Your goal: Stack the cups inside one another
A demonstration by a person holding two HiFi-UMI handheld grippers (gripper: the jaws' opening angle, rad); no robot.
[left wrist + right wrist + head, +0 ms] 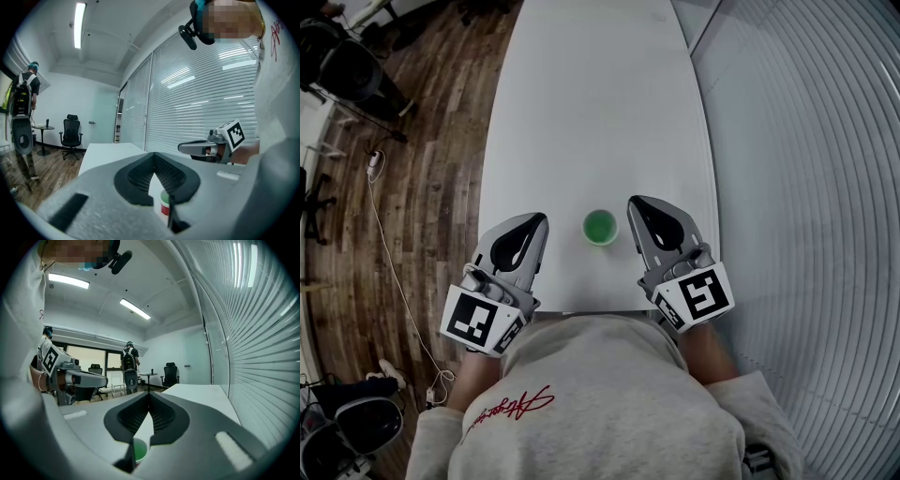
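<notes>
A single cup stack (600, 227), green inside, stands on the white table (581, 112) near its front edge, between my two grippers. My left gripper (540, 217) rests to the cup's left, shut and empty. My right gripper (636, 202) sits to the cup's right, also shut with nothing in it. In the left gripper view the jaws (153, 154) meet at the tip, and the cup (164, 204) shows low behind them with a red and green band. The right gripper view shows its closed jaws (149, 393) with the cup's green rim (138, 450) below.
The long table runs away from me. A wall of blinds (825, 141) lies to the right and wood floor (422, 187) with a cable to the left. Office chairs (71, 133) and a standing person (129, 364) are far off.
</notes>
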